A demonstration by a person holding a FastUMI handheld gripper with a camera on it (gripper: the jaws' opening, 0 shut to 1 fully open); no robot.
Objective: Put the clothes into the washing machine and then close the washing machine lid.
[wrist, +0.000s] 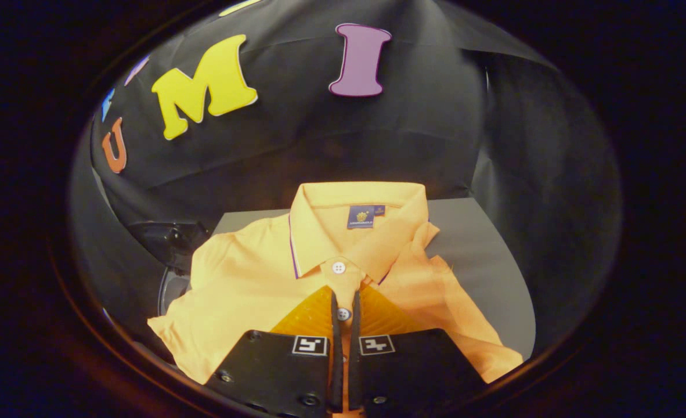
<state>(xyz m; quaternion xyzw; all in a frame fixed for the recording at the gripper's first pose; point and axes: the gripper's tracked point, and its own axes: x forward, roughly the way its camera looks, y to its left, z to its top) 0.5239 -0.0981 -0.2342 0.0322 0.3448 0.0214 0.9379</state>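
An orange short-sleeved polo shirt of knit fabric [250, 284], folded with its collar up and its placket buttoned, lies on a flat grey tabletop [482, 244] and hangs slightly over the table's near and left edges. The gripper [343, 307] sits low over the front of the shirt, its two fingers drawn close together with only a narrow slit between them, and the placket with a small white button [343, 314] runs up through that slit; whether the fingers actually pinch the cloth or merely rest on it cannot be told from here. The step in hand looks like taking hold of the shirt, and it would go best if the fingers gather a thick fold at the placket, where the doubled fabric should resist slipping, and then lift straight up until the sleeves clear the table. Left of the shirt, below the table's edge, a dark rounded opening with a black rim [172, 261] shows, probably the washing machine, though too dim to be sure. The route from shirt to that opening looks short and unobstructed; the table corner beside it is the edge a trailing sleeve could catch. Right of the shirt the tabletop is bare.
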